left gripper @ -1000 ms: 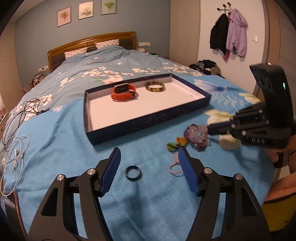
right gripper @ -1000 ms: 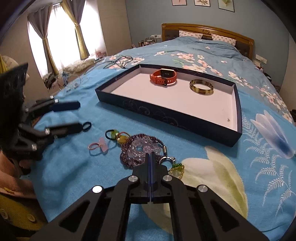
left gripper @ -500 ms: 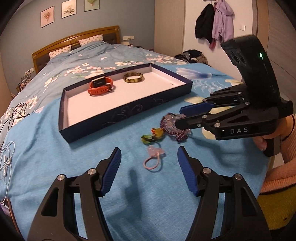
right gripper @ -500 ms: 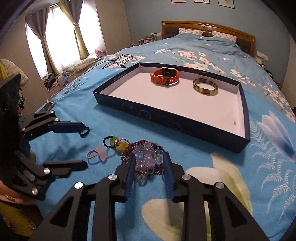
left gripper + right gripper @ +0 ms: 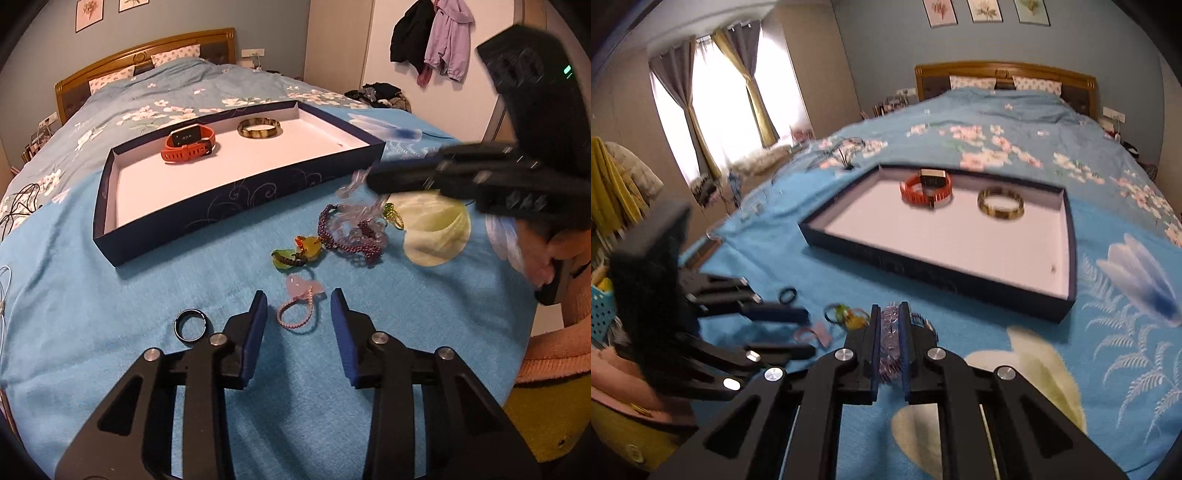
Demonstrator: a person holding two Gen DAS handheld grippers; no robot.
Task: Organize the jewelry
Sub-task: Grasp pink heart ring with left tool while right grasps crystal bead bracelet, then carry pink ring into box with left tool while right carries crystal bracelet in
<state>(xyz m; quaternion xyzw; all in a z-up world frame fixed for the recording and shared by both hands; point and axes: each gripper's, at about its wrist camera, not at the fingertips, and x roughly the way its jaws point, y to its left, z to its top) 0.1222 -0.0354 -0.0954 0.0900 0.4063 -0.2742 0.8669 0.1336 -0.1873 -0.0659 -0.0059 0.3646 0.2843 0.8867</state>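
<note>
A dark blue tray point(image 5: 236, 192) on the bed holds an orange watch point(image 5: 188, 146) and a gold bangle point(image 5: 258, 128). My left gripper point(image 5: 298, 301) is open, its fingers on either side of a pink heart ring point(image 5: 300, 301). A black ring point(image 5: 191, 325) lies left of it. A green-yellow charm point(image 5: 295, 253) lies beyond. My right gripper point(image 5: 889, 314) is shut on a clear bead bracelet point(image 5: 890, 332), lifting it from the purple bead pile point(image 5: 354, 236). The tray point(image 5: 938, 266) also shows in the right wrist view.
The blue floral bedspread point(image 5: 110, 295) covers the bed. Cables point(image 5: 18, 206) lie at the left edge. Clothes hang on the wall point(image 5: 432, 33) at the right. A person's hand point(image 5: 543, 258) holds the right gripper.
My left gripper moved onto the pink heart ring. My right gripper closed on the bead bracelet and lifted it toward the tray.
</note>
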